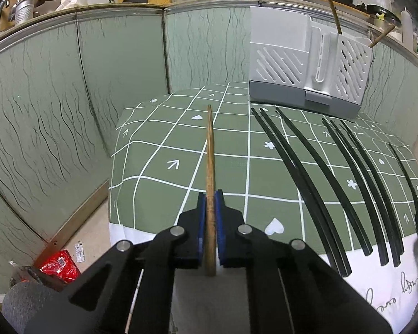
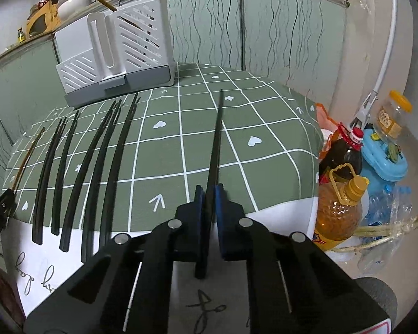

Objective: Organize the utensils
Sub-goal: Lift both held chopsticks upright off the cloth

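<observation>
Over on the left, the left gripper (image 1: pixel 210 211) pinches a wooden chopstick (image 1: pixel 209 150) between its blue pads, the stick jutting forward above the green checked tablecloth (image 1: pixel 164 144). Next along, six black chopsticks (image 1: pixel 315 178) lie side by side on the cloth, tips toward the white utensil holder (image 1: pixel 306 61) at the back, where two more wooden sticks (image 1: pixel 333 8) lean out of its slotted compartment. On the right, the right gripper (image 2: pixel 209 208) is clamped on another black chopstick (image 2: pixel 216 139), held above the cloth. Oil bottles (image 2: pixel 338 194) stand beside the table
</observation>
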A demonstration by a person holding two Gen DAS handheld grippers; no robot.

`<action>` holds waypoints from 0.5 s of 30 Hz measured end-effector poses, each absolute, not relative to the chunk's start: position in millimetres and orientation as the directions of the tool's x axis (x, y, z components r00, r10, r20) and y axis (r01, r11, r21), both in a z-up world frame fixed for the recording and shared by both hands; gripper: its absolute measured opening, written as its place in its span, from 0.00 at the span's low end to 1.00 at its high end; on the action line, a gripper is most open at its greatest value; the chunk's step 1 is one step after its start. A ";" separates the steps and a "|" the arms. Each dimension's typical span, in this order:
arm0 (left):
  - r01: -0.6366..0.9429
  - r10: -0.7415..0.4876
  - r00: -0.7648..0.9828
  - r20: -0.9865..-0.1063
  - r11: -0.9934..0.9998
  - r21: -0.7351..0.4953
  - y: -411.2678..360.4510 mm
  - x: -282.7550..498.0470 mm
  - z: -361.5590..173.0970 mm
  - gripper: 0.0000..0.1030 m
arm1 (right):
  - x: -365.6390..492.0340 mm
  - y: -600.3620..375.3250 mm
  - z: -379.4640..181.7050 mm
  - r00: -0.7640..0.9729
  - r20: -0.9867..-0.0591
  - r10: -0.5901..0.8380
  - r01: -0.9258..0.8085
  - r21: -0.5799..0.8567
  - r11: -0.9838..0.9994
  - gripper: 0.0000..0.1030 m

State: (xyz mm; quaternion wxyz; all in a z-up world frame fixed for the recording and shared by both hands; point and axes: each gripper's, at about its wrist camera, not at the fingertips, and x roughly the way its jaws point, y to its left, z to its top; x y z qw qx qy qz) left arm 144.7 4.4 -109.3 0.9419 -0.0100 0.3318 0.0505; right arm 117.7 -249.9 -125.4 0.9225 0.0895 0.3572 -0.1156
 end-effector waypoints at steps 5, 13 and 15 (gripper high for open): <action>-0.088 0.069 0.774 -0.629 0.996 0.001 8.1 146.0 -108.8 0.06 | 119.2 -248.6 -124.8 0.721 -0.681 -0.127 0.257 0.093 0.962 0.06; -0.046 0.022 0.761 -0.648 0.999 -0.020 12.1 147.9 -105.9 0.06 | 119.2 -249.4 -119.0 0.716 -0.695 -0.061 0.191 0.111 0.975 0.06; -0.021 0.006 0.756 -0.655 1.000 -0.015 12.8 149.2 -104.4 0.06 | 119.5 -249.6 -117.1 0.713 -0.699 -0.043 0.169 0.112 0.979 0.06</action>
